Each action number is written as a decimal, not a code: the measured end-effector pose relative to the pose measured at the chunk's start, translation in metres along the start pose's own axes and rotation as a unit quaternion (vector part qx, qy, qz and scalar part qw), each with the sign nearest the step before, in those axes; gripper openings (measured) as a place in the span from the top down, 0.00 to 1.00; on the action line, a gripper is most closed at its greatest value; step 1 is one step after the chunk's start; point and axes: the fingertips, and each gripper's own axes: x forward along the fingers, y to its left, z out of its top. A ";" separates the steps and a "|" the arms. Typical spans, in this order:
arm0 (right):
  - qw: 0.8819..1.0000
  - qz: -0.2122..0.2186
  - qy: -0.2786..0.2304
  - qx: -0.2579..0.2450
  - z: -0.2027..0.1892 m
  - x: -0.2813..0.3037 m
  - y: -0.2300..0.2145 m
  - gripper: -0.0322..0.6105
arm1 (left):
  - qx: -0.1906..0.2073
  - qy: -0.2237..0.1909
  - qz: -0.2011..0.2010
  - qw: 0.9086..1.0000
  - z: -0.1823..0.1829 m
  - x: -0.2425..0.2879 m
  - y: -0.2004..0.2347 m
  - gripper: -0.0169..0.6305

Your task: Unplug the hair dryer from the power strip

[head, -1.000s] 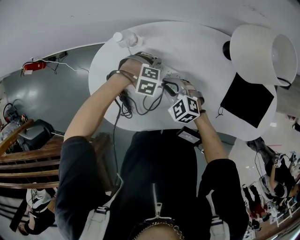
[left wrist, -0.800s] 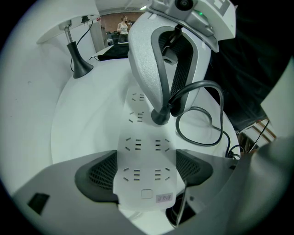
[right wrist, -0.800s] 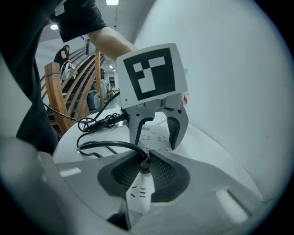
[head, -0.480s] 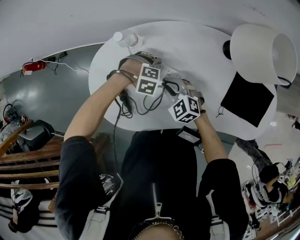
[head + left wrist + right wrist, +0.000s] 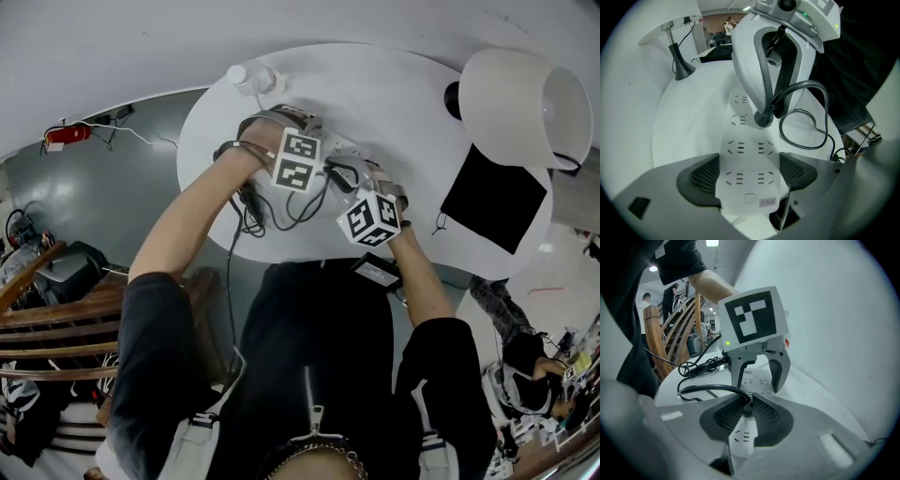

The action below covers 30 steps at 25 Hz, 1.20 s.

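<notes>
White table (image 5: 394, 103) holds the power strip (image 5: 747, 154) toward its left edge. The left gripper (image 5: 749, 176) squeezes the strip's end to keep it down. The right gripper (image 5: 746, 414) pinches the black plug (image 5: 763, 118) (not out yet). Next it likely needs one straight pull out.

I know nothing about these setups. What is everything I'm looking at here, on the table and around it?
table: one, white, round, in front of the person
power strip: one, white, on the table
plug: one, black, in the power strip
cable: one, black, looping from the plug
water bottle: one, clear, table's far edge
lamp: one, white shade, table's right side
mat: one, black, beside the lamp
railing: one, brown wood, lower left
left gripper: one, grey, clamping the power strip
right gripper: one, grey, clamping the plug
forearms: two, bare, holding the grippers
</notes>
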 end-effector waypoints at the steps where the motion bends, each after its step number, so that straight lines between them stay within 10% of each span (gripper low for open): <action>1: 1.000 -0.001 0.000 0.000 0.000 0.000 0.000 0.86 | 0.000 0.000 0.000 1.000 0.000 0.000 0.000 0.37; 30: 1.000 -0.016 -0.013 0.001 0.011 -0.009 -0.003 0.86 | 0.001 0.004 0.003 1.000 0.000 0.000 0.001 0.37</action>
